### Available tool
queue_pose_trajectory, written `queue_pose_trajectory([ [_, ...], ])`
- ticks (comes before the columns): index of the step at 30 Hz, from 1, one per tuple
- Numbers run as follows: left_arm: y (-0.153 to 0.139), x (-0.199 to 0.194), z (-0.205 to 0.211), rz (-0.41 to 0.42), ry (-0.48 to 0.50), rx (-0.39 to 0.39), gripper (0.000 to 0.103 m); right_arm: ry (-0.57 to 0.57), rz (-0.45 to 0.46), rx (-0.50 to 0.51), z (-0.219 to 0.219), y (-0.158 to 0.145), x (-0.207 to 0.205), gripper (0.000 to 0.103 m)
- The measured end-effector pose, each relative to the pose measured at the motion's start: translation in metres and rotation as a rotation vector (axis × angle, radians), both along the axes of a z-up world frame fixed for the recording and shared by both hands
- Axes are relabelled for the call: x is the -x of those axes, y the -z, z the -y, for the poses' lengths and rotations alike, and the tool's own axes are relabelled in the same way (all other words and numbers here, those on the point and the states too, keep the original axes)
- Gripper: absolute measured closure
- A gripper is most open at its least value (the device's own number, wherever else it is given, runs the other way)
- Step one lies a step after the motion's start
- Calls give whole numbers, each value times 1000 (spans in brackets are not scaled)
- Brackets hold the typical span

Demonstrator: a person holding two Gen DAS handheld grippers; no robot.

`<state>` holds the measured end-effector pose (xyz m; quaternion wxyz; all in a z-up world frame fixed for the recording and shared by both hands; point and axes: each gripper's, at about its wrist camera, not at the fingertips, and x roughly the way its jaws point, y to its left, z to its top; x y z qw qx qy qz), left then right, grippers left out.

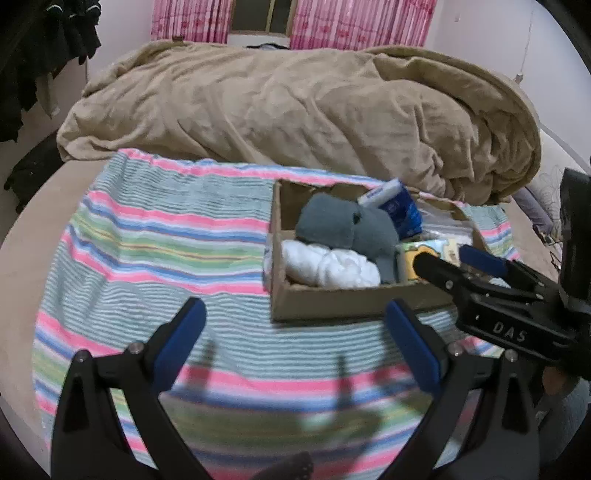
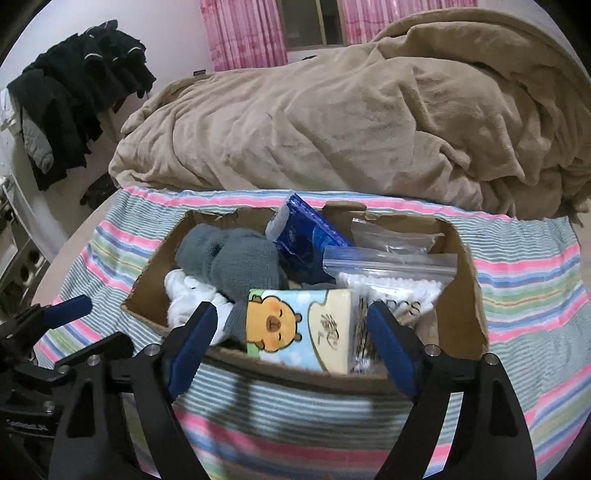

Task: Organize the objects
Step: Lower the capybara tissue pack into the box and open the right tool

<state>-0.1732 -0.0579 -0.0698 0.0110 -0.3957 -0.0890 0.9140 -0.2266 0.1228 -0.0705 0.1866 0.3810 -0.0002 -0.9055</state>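
Observation:
A cardboard box (image 1: 332, 301) (image 2: 467, 295) sits on a striped cloth (image 1: 166, 240) on the bed. It holds grey socks (image 1: 343, 225) (image 2: 236, 258), a white cloth (image 1: 328, 264) (image 2: 184, 299), a blue tissue pack (image 1: 399, 206) (image 2: 310, 232), a cartoon tissue pack (image 2: 299, 325) (image 1: 439, 247) and zip bags of cotton swabs (image 2: 391, 273). My left gripper (image 1: 295, 317) is open and empty over the cloth, left of the box front. My right gripper (image 2: 291, 321) (image 1: 447, 258) is open, its fingers on either side of the cartoon pack at the box's near edge, not closed on it.
A crumpled tan blanket (image 1: 295, 110) (image 2: 369, 122) lies behind the box. Dark clothes (image 2: 74, 92) hang at the left. Pink curtains (image 1: 332, 22) hang on the back wall. The striped cloth extends left of the box.

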Motion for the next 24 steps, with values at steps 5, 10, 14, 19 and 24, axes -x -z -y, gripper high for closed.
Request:
queue_pose_trajectory([
  [5,-19,-24,0,-27,-1,7,4,10,-12,9,-5,-13,-18,17],
  [10,-34,-48,0,-50,0,-9,4,17,-24,11,-10,-27,-42,17],
  [14,-46,-69,-3,-74,-1,-10,4,15,-27,10,-12,-35,-63,17],
  [19,-47,-90,-9,-62,8,-13,4,8,-31,15,-14,-43,-91,17],
  [24,-42,-111,-17,-47,0,-12,4,1,-37,15,-18,-48,-118,17],
])
